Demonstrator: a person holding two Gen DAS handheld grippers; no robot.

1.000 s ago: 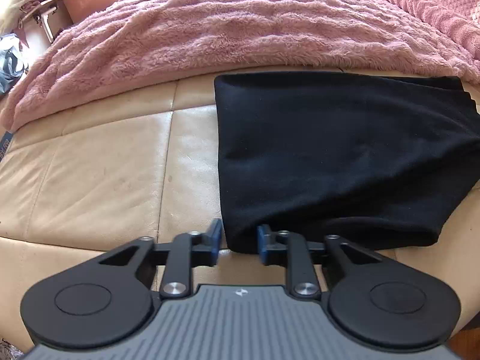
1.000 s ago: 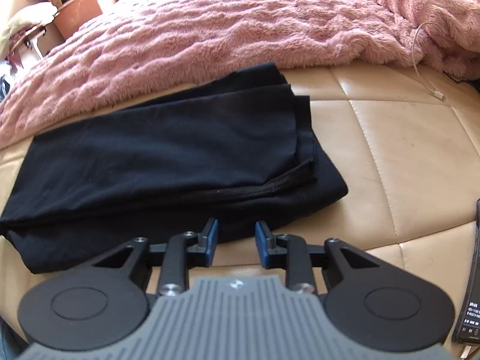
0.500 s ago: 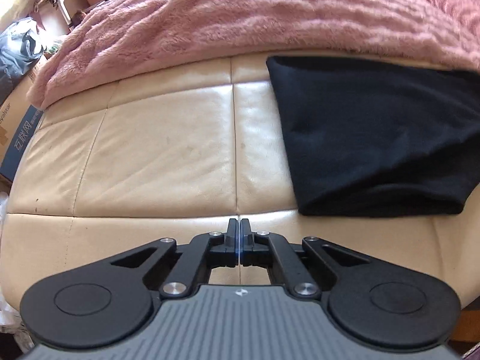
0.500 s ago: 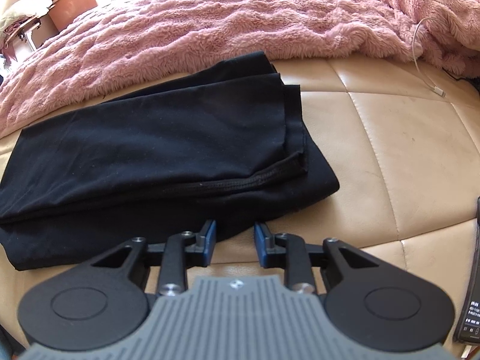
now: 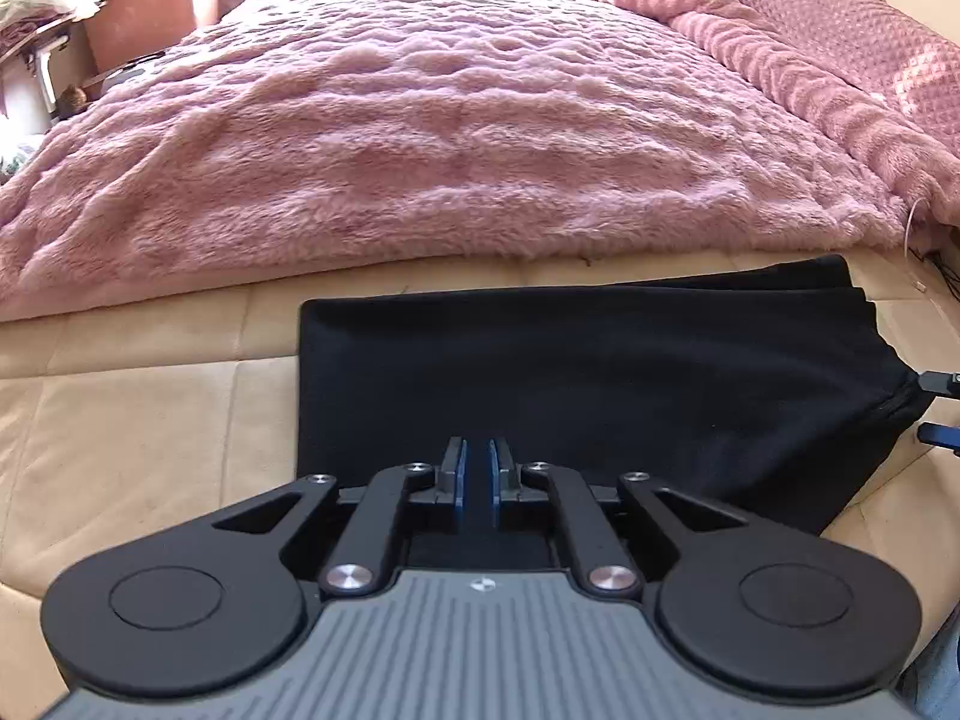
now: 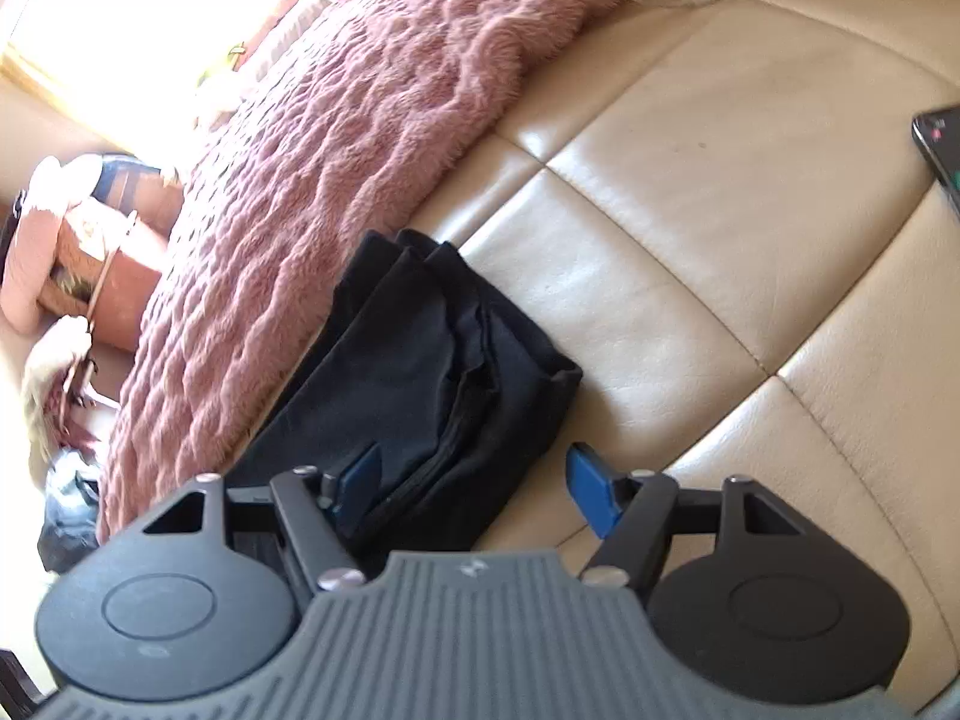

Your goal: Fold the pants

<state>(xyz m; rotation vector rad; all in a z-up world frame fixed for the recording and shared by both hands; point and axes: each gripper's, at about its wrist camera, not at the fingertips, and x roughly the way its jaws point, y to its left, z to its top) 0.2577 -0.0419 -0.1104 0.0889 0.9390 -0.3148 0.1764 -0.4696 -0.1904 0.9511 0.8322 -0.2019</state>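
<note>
Pink fleece blanket fills the far half of the bed, and on the bare cream leather in front of it lie the black pants, already folded into a flat rectangle with its left edge straight and square. A second ago my left gripper stood off the near left corner with jaws parted, then swung left and closed over bare leather; now it has come back over the near edge of the pants, its blue pads almost together with only a narrow slit between them and dark cloth behind, and I cannot tell whether any fabric is caught. My right gripper has swung round to the right end of the bundle, jaws spread wide, one pad over the stacked hems, the other above bare leather, holding nothing. I judge another fold is being set up, right end over left. Open leather lies left and right of the pants; a phone sits well to the right, and a white cable trails near the blanket.
</note>
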